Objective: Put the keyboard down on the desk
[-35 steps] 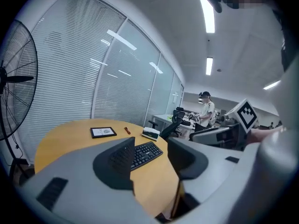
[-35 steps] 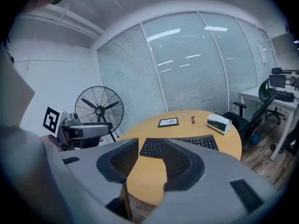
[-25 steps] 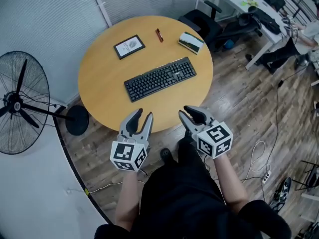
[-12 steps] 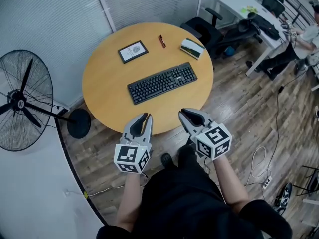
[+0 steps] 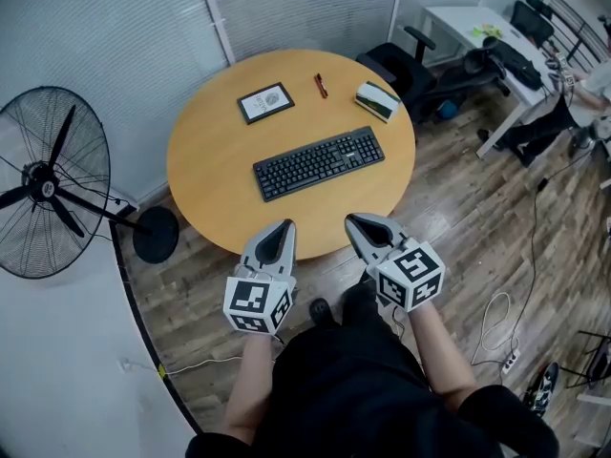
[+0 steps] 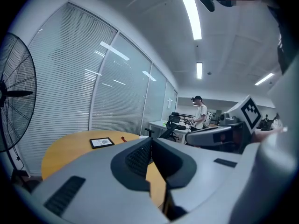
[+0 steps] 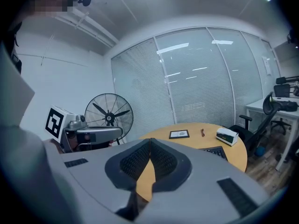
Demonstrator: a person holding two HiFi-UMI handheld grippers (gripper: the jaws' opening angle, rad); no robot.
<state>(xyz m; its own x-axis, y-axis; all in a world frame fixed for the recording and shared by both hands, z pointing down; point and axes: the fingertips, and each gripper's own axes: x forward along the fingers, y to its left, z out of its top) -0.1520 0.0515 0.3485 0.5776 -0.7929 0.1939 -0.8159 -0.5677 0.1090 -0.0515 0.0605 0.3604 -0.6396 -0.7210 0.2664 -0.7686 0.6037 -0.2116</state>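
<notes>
The keyboard (image 5: 318, 163) lies flat near the middle of the round wooden desk (image 5: 215, 160), with a framed picture (image 5: 265, 102), a red pen (image 5: 321, 86) and a small box (image 5: 378, 100) beyond it. The left gripper (image 5: 286, 225) and right gripper (image 5: 351, 219) hover by the desk's near edge, apart from the keyboard. Their jaws have just been closing and are pressed together, with nothing between them

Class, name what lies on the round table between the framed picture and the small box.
A red pen, apart from both the framed picture and the box; the head view shows it.
</notes>
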